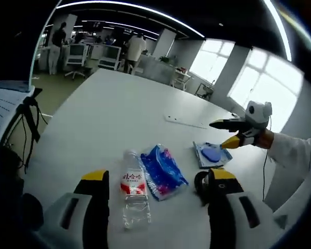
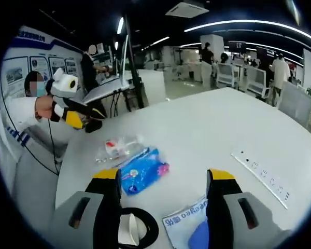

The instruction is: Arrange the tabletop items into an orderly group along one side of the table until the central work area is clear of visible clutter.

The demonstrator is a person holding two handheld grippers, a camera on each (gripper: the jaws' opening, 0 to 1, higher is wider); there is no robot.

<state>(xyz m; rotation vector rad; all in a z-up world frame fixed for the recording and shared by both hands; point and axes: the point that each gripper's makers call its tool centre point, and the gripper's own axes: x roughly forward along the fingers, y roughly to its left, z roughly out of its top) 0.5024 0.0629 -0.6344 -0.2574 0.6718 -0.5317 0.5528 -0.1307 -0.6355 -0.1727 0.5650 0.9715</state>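
My left tool [image 1: 155,193] and right tool [image 2: 163,192] each have pale grey housings with dark slots, black jaws capped in yellow, and I wear a white long sleeve [image 1: 295,150] with a thin dark cable trailing below it.

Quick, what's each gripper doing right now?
Left gripper: open, holding nothing, over the bottle.
Right gripper: open, holding nothing.

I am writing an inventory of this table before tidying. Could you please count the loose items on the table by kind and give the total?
Water bottle: 1
Blue plastic packet: 1
Blue pouch with printed label: 1
Black ring-shaped item, kind unclear: 1
Total: 4
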